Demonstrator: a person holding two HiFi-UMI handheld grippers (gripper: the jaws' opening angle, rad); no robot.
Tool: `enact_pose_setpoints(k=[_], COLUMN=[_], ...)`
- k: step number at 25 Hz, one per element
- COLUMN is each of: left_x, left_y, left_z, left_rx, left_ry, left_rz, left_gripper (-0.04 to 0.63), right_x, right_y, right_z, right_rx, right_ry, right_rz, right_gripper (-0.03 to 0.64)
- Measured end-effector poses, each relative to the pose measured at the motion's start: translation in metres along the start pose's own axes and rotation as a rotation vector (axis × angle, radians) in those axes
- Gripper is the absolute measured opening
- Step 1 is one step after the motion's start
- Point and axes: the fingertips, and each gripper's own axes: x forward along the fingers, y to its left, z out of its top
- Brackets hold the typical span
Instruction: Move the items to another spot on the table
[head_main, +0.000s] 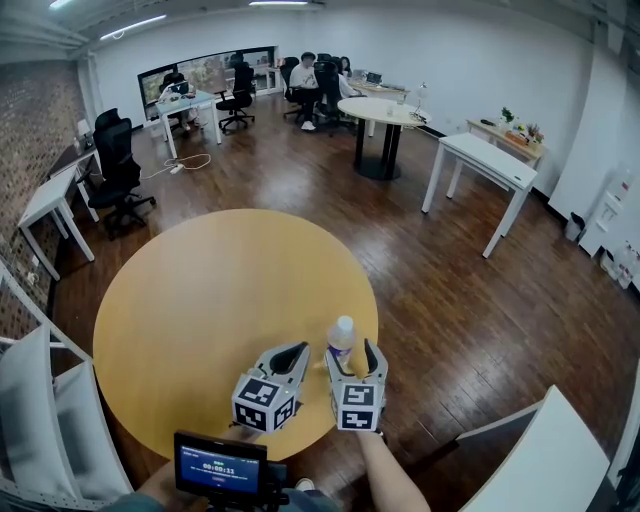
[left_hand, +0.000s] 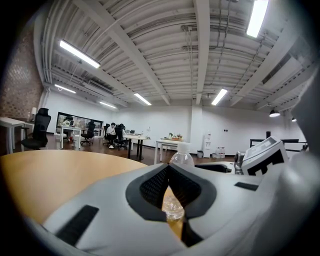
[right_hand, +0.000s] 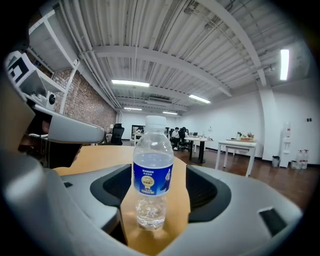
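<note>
An upright bottle (head_main: 341, 335) stands on a round table (head_main: 200, 320) between the spread jaws of the right gripper (head_main: 352, 351), seemingly untouched; the left gripper (head_main: 297, 349) beside it is pressed together.

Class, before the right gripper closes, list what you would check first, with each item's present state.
1. The clear plastic water bottle with blue label stands upright, capped: ok.
2. Bottle sits between the right gripper's open jaws: ok.
3. Jaws pressing on bottle: not ok, gaps both sides.
4. The left gripper is shut, empty, apart from bottle: ok.
5. Bare room on the round yellow wooden table for a new spot: ok.
</note>
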Motion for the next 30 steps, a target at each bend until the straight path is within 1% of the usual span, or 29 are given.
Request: enact_pose_setpoints(k=[6, 13, 20, 24, 26, 27, 28, 29, 30], left_x=[-0.026, -0.066, -0.103, -0.121, -0.13, -0.136, -0.142, -0.149, -0.156], left_y=[-0.012, -0.009, 0.01, 0.022, 0.033, 0.04, 0.048, 0.057, 0.067], left_z=[0.005, 0.009, 0.021, 0.024, 0.024, 0.025, 0.026, 0.027, 0.029], left_rx=[0.008, 0.024, 0.022, 0.024, 0.021, 0.018, 0.015, 0.012, 0.009], left_ry=[-0.001, -0.008, -0.023, -0.027, -0.028, -0.03, -0.034, -0.039, -0.045], left_rz=[-0.023, -0.035, -0.023, -0.01, 0.012, 0.027, 0.043, 0.059, 0.077], left_gripper=[0.012, 0.012, 0.012, 0.012, 0.012, 0.012, 0.012, 0.012, 0.012], right_x=[-0.025, -0.047, -0.058, -0.06, -0.059, -0.059, -0.058, -0.057, -0.055], right_y=[0.013, 0.049, 0.096, 0.127, 0.145, 0.154, 0.163, 0.172, 0.182], right_z=[0.012, 0.031, 0.052, 0.065, 0.074, 0.08, 0.086, 0.093, 0.099], right_rx=[0.006, -0.002, 0.0, 0.005, 0.002, 0.002, 0.004, 0.006, 0.008], right_ry=[-0.005, -0.018, -0.025, -0.034, -0.046, -0.058, -0.073, -0.087, -0.1], right_rz=[-0.014, -0.001, 0.051, 0.114, 0.145, 0.156, 0.165, 0.175, 0.187], right_gripper=[0.347, 0.347, 0.308, 0.307, 0.292, 0.269, 0.216, 0.189, 0.177])
